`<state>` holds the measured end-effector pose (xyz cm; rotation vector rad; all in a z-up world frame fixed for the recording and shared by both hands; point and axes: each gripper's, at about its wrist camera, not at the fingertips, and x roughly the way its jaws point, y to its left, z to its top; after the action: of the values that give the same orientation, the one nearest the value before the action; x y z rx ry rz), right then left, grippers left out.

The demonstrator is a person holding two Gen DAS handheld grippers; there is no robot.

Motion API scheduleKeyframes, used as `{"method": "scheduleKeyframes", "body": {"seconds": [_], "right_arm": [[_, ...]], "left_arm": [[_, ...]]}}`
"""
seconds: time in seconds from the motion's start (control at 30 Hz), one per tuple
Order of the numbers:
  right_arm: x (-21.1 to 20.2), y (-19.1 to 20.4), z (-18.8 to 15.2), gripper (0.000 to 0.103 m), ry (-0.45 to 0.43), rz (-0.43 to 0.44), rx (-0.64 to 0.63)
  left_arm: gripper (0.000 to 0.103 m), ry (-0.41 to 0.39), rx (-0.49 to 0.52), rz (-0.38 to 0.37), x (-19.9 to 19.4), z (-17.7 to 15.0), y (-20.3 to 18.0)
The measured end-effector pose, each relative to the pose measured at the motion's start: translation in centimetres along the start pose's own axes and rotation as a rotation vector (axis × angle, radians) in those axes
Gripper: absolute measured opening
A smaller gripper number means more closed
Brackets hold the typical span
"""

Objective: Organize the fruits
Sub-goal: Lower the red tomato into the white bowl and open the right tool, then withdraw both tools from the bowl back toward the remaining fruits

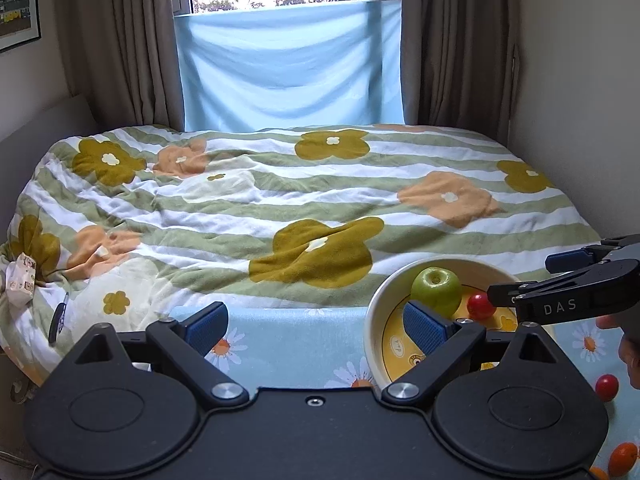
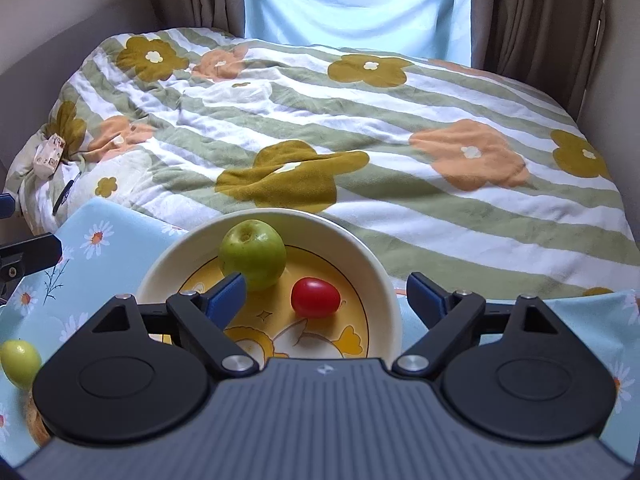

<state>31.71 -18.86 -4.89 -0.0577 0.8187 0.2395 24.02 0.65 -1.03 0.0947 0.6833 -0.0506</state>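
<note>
A cream bowl (image 2: 372,264) with a yellow cartoon bottom holds a green apple (image 2: 253,254) and a small red tomato (image 2: 315,297). My right gripper (image 2: 326,294) is open and empty, held just above the bowl over the tomato. In the left wrist view the bowl (image 1: 376,320), apple (image 1: 436,290) and tomato (image 1: 481,306) sit at the right. My left gripper (image 1: 316,326) is open and empty, left of the bowl. The right gripper (image 1: 560,280) shows there over the bowl. Another red tomato (image 1: 607,387) and an orange fruit (image 1: 623,458) lie on the cloth at the right. A green fruit (image 2: 20,363) lies at the left.
The fruits and bowl rest on a light blue daisy-print cloth (image 2: 92,248). Beyond it is a bed with a striped flower quilt (image 1: 304,208), curtains and a window. A small packet (image 1: 20,284) lies on the quilt's left edge.
</note>
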Motion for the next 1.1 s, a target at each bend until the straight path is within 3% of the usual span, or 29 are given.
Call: {"method": "scheduleKeyframes", "body": {"seconds": [0.53,1.1], "right_arm": [[-12.3,2.6,-1.3,0.103,-0.123,-0.117,0.087],[-24.2,4.3,-9.3,0.103,-0.180,-0.179,0.184]], "left_arm": [[0.102,-0.134,0.047,-0.036,-8.4,-0.1,1.1],[0.102,-0.163,0.021,-0.104,-16.1,-4.4,1.6]]}}
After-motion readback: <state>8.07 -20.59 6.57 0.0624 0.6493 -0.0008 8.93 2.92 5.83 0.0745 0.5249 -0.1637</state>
